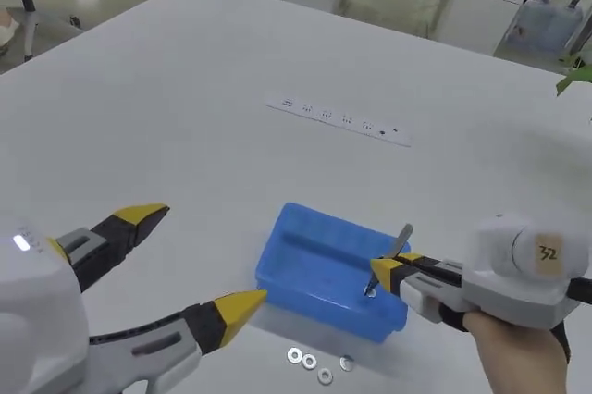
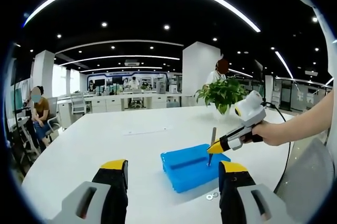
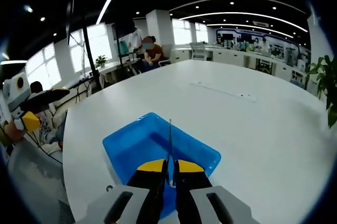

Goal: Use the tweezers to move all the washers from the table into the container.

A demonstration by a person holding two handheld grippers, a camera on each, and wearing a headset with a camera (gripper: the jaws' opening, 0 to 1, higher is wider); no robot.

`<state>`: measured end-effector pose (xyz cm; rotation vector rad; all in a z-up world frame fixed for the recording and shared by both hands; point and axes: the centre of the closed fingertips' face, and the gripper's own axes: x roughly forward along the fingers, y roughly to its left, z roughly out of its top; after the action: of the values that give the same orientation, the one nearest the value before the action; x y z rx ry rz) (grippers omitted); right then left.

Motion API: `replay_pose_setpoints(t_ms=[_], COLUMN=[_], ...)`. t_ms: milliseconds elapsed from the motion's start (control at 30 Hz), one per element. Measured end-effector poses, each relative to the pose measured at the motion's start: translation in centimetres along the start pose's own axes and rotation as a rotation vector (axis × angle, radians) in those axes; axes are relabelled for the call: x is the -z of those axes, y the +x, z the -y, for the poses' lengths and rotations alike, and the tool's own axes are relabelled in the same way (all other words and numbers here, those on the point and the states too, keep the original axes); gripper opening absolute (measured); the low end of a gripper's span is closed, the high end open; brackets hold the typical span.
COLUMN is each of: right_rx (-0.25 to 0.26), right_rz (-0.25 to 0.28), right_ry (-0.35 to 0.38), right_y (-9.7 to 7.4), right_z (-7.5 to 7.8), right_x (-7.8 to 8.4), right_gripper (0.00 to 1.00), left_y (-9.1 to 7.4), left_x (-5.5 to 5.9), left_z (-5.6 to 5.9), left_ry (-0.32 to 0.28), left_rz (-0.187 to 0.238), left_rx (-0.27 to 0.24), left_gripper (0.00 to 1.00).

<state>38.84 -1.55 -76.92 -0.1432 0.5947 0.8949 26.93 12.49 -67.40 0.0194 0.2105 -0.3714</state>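
Washers (image 1: 310, 361) lie on the worktop (image 1: 185, 135) just beside the right gripper (image 1: 384, 274), whose jaws pinch tweezers (image 1: 401, 239) tip-down in the blue container (image 1: 305, 255), where a low release looks wisest, left gripper (image 1: 211, 255) jaws spread.

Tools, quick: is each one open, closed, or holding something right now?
Left tool: open, holding nothing.
Right tool: closed on the tweezers, their tip over the blue container.
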Motion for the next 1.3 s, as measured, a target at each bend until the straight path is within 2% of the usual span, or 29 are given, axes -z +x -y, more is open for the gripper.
replay_pose_setpoints(t_ms=[500, 800, 967, 1167, 1300], right_rx=[0.005, 0.015, 0.013, 0.002, -0.018], right_rz=[-0.003, 0.006, 0.045, 0.149, 0.185], right_ry=[0.002, 0.003, 0.022, 0.056, 0.060], right_y=[0.3, 0.2, -0.6, -2.2, -3.0], right_z=[0.0, 0.1, -0.6, -1.6, -2.6], right_x=[0.3, 0.1, -1.2, -3.8, -4.6], right_gripper=[0.03, 0.03, 0.03, 0.03, 0.03], left_y=[-0.2, -0.1, -0.1, 0.0, 0.1], left_x=[0.0, 0.1, 0.3, 0.4, 0.6], left_z=[-0.6, -0.3, -0.5, -0.6, -0.4], left_ry=[-0.014, -0.008, -0.006, -0.006, 0.004], left_rz=[0.011, 0.008, 0.002, 0.000, -0.009], left_rx=[-0.013, 0.002, -0.002, 0.000, 0.011], left_gripper=[0.70, 0.70, 0.69, 0.69, 0.69])
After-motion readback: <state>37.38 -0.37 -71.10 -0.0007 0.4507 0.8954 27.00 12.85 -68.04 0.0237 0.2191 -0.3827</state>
